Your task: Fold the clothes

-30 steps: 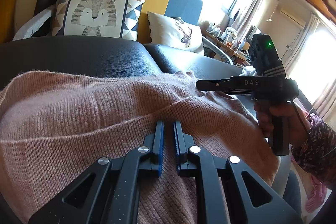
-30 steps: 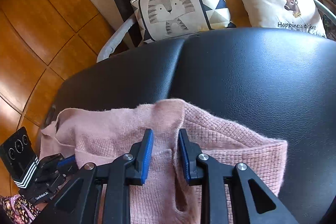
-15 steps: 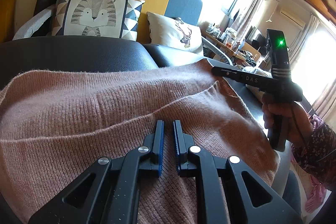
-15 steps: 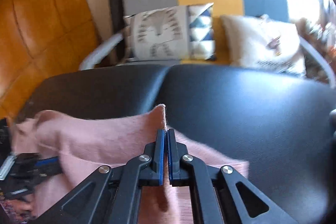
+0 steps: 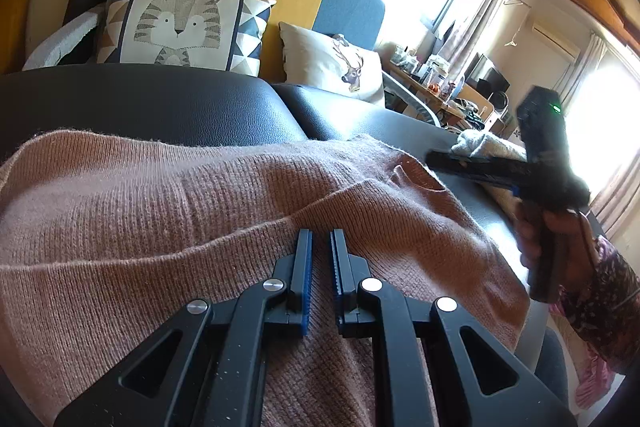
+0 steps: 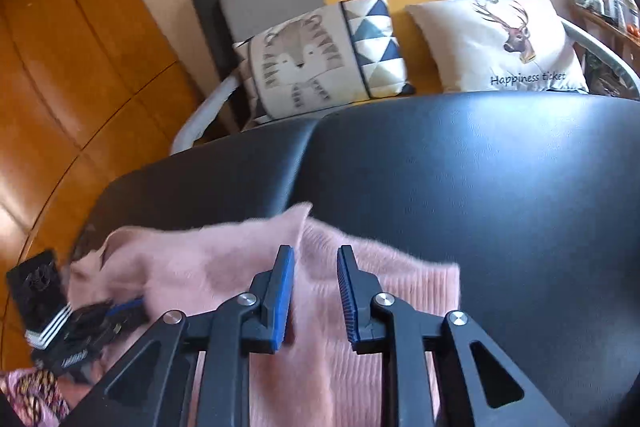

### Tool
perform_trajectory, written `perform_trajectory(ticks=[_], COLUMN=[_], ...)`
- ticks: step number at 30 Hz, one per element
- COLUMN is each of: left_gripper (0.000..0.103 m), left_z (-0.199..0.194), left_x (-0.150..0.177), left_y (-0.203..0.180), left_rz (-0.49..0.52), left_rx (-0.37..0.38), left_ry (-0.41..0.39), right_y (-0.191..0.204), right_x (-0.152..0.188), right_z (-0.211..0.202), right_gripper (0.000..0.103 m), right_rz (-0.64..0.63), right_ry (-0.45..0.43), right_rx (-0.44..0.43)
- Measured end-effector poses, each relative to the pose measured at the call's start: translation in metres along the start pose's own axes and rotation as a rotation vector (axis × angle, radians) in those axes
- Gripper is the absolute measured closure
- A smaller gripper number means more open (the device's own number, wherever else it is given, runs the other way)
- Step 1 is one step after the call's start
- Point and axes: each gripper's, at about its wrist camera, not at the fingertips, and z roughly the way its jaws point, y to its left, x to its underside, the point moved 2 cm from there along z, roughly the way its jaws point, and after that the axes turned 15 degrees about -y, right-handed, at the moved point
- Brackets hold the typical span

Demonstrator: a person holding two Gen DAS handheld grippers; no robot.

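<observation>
A pink knit sweater lies spread on a black padded surface, with one layer folded over another. My left gripper sits low on the fold line, its jaws nearly together and pinching the knit. The right wrist view shows the left gripper at the sweater's left edge with fabric gathered at its pads. My right gripper hovers over the sweater's far corner; its jaws are opening and nothing is pressed between them. In the left wrist view the right gripper hangs just past that corner, held by a hand.
A tiger cushion and a deer cushion lean on a grey, yellow and blue sofa behind the black surface. A white cloth lies at the surface's right end. A cluttered desk and bright windows stand beyond. Wooden floor shows on the left.
The right gripper shut on the sweater's corner, pulled it outward, then let go, opened and drew back. The corner now lies flatter and further right. The left gripper has not moved.
</observation>
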Motion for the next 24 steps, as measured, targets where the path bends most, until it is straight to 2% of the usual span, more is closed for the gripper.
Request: perform_trajectory(ticks=[3,9,11,13,15,18,24], left_gripper=[0.092,0.092,0.092,0.092,0.092,0.092,0.092], left_z=[0.000,0.000,0.000,0.000,-0.001,-0.001,-0.001], left_x=[0.000,0.000,0.000,0.000,-0.001,-0.001,-0.001], left_y=[0.000,0.001,0.001,0.001,0.002,0.002,0.002], left_rz=[0.000,0.000,-0.001,-0.002,-0.003,-0.005,-0.008], left_rx=[0.001,0.000,0.001,0.002,0.004,0.007,0.009], left_ry=[0.001,0.001,0.001,0.001,0.001,0.002,0.003], right_y=[0.010,0.033,0.038,0.041,0.041,0.033,0.015], right_x=[0.013,0.046,0.053,0.055,0.052,0.045,0.046], right_z=[-0.013,-0.008,-0.007,-0.007,-0.010,-0.014,-0.009], right_gripper=[0.077,0.076,0.077,0.093,0.098,0.099,0.099], right_rz=[-0.060,-0.227,-0.274,-0.301,-0.328,-0.353,-0.335], right_ry=[0.021,0.085,0.059,0.037,0.011,-0.042,-0.053], right_rx=[-0.014,0.036,0.068,0.106,0.155,0.250,0.309])
